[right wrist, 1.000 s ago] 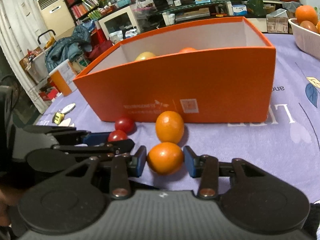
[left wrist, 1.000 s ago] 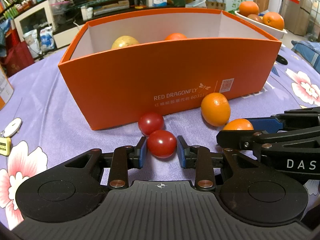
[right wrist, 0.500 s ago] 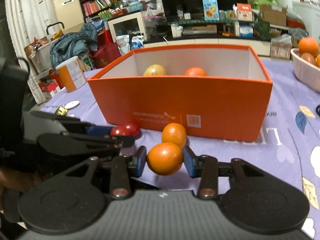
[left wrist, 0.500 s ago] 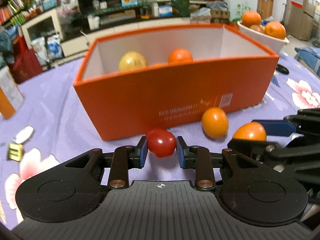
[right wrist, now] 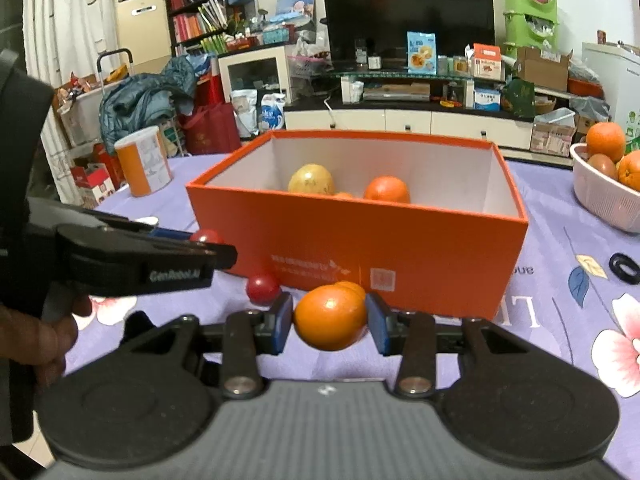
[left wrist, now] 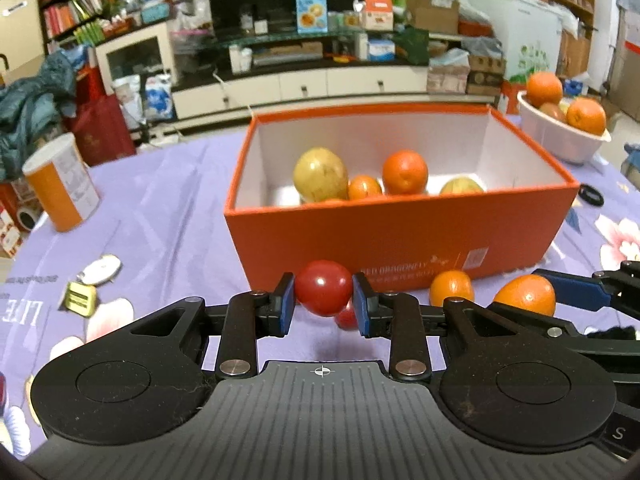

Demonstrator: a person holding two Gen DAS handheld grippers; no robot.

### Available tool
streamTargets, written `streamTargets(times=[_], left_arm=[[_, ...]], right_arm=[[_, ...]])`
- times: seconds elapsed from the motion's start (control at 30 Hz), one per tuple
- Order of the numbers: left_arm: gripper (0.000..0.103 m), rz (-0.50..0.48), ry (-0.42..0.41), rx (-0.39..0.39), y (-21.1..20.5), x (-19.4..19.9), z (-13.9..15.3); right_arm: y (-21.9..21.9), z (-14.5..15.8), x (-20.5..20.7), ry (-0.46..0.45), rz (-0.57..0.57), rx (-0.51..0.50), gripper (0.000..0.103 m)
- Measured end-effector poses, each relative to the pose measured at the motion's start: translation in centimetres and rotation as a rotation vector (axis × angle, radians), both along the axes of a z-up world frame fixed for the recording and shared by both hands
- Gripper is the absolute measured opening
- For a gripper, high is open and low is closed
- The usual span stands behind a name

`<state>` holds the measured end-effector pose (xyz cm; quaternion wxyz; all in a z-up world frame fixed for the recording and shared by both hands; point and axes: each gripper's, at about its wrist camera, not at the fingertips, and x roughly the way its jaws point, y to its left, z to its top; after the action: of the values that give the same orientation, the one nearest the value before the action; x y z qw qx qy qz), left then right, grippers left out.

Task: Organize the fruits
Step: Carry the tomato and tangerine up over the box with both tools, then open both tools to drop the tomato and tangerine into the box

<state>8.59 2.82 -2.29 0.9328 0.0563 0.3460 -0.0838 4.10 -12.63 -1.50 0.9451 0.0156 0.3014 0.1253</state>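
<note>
Taking the orange box (left wrist: 400, 236) on the purple flowered tablecloth (left wrist: 168, 200) as the landmark, and going from left to right: well off its left end stands an upright orange-and-white canister (left wrist: 60, 184), one only. Nearer, left of the box's front corner, a small white disc and a yellow tag (left wrist: 80, 300) lie flat.

In front of the box's near wall, towards its left half, the left gripper (left wrist: 323, 304) is clenched on one red tomato (left wrist: 323, 293), blue pads pressing both sides; the fruit is nearly round, so no long axis can be told. A second red tomato (right wrist: 262, 289) lies on the cloth just before the same wall, below the held one.

Further right along that wall, one small orange (left wrist: 452, 288) rests on the cloth. The right gripper (right wrist: 330, 322) grasps another orange (right wrist: 330, 322), slightly oval, its long axis running across from pad to pad, held in front of the box's near wall.

Inside the box, at least five fruits show: two yellowish ones and three orange ones, grouped at the middle.

Beyond the box's right end sits one white bowl (left wrist: 560, 140) with oranges; a black ring (right wrist: 624, 268) lies on the cloth near that end.
</note>
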Motion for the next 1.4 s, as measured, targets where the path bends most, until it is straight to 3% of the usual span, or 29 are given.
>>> streamTargets(times=[0.33,0.5,0.6,0.77,0.87,1.1,1.17,1.23,1.33,1.4], left_arm=[[0.000,0.034,-0.122,-0.043,0.5,0.2,5.1],[0.000,0.056,-0.145,-0.109,0.5,3.8,6.8],[0.000,0.056,-0.114,-0.140,-0.3,7.0,6.1],[0.000,0.038,-0.025,-0.108,-1.8,11.2,2.4],[0.000,0.026,0.005,-0.051,-2.6,12.3,0.3],[0.000,0.022,0.047,-0.048,-2.8,13.6,-1.6],[0.017,0.050,0.039,-0.044,-2.5,13.5,-1.7],[0.022,0.031,0.018,-0.059,-2.2,13.0,-1.3],[0.059,0.061,-0.069,-0.047,-1.6,11.6,0.5],[0.064,0.063,-0.123,-0.048,-1.0,10.6,1.6]], right_arm=[[-1.8,5.6,0.5,-0.109,-0.067,0.031,0.044],[-4.0,7.5,4.8,-0.116,-0.119,0.102,0.044],[-4.6,6.9,9.0,-0.080,-0.141,0.113,0.044],[-3.1,3.6,14.3,0.033,-0.087,0.073,0.044],[-1.6,1.8,15.6,0.072,-0.058,-0.003,0.044],[-0.1,0.1,16.4,0.087,-0.044,-0.089,0.046],[-0.1,-0.1,16.4,0.091,-0.042,-0.093,0.047],[-0.5,0.2,16.0,0.071,-0.050,-0.098,0.055],[-1.1,1.3,15.0,0.013,-0.061,-0.090,0.056],[-1.5,2.1,14.0,-0.033,-0.069,-0.078,0.059]])
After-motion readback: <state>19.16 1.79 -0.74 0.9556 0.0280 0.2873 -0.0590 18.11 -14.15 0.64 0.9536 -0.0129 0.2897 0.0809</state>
